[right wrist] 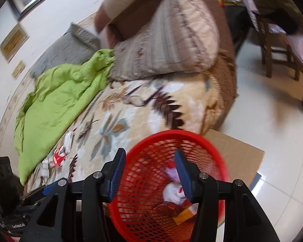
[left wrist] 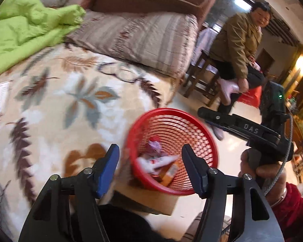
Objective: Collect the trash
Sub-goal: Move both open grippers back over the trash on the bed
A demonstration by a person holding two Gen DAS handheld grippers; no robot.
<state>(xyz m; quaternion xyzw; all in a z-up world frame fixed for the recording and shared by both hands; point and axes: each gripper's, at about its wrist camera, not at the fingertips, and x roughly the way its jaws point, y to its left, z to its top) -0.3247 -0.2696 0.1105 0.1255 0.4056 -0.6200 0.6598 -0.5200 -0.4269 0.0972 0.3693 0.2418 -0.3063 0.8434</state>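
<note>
With both the left gripper (left wrist: 150, 168) and right gripper (right wrist: 149, 174) spread wide and empty over the red basket (right wrist: 194, 139) at lower centre, already holding scraps, the next reach should go for the wrappers (right wrist: 59, 157) lying left-of-centre on the leaf-patterned blanket (right wrist: 131, 109), approached low and flat.

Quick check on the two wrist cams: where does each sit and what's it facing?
Left wrist: on the left gripper, open, looking down at the red basket beside the blanket; the hand holding the right gripper shows at right.
Right wrist: on the right gripper, open, above the basket, facing the green quilt.
Shared: basket with trash, blanket, striped pillow, seated person.
</note>
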